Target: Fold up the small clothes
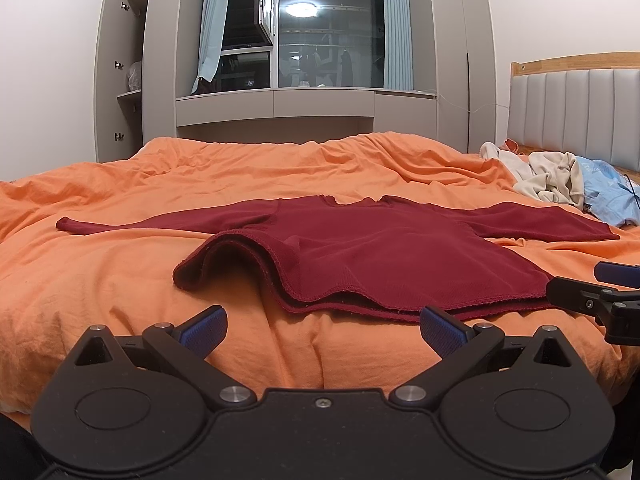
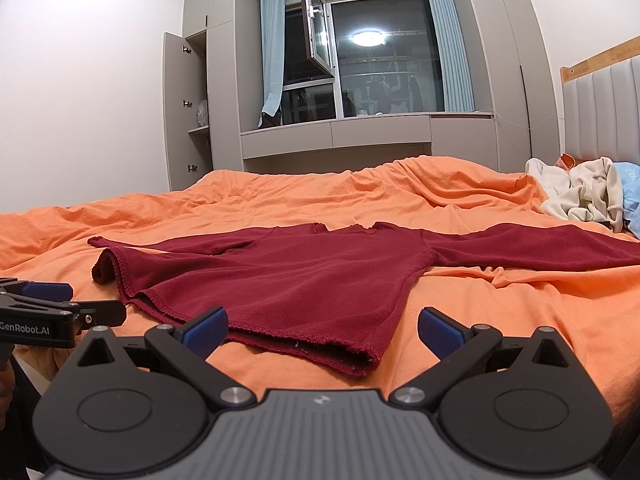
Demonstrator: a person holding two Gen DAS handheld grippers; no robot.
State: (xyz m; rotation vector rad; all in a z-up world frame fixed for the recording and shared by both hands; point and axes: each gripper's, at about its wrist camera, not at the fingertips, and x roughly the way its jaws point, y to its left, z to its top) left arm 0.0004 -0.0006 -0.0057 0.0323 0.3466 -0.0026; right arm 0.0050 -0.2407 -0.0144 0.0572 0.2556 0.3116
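Orange duvet [image 1: 120, 288] covers the whole bed and lies creased, with deeper ridges toward the far edge near the window wall.

Dark red long-sleeved top [image 1: 380, 252] lies spread flat at the middle of the duvet, neckline toward the window, both sleeves stretched outward to either side. Its hem faces the cameras. The hem corner on the left side is lifted and curled into an open fold; the rest of the hem rests on the duvet in two visible layers.

Pile of cream garments [image 1: 548, 180] sits crumpled at the right, near the padded headboard [image 1: 576, 108], with a light blue garment [image 1: 612, 196] touching it on its right side. Both are apart from the red top's body; the right sleeve end lies near them.

Left gripper [image 1: 322, 330]: jaws wide apart, holding nothing, positioned just short of the hem above bare duvet.

Right gripper [image 2: 322, 330]: jaws wide apart, empty, with the hem's right corner lying between the fingers but not clamped.
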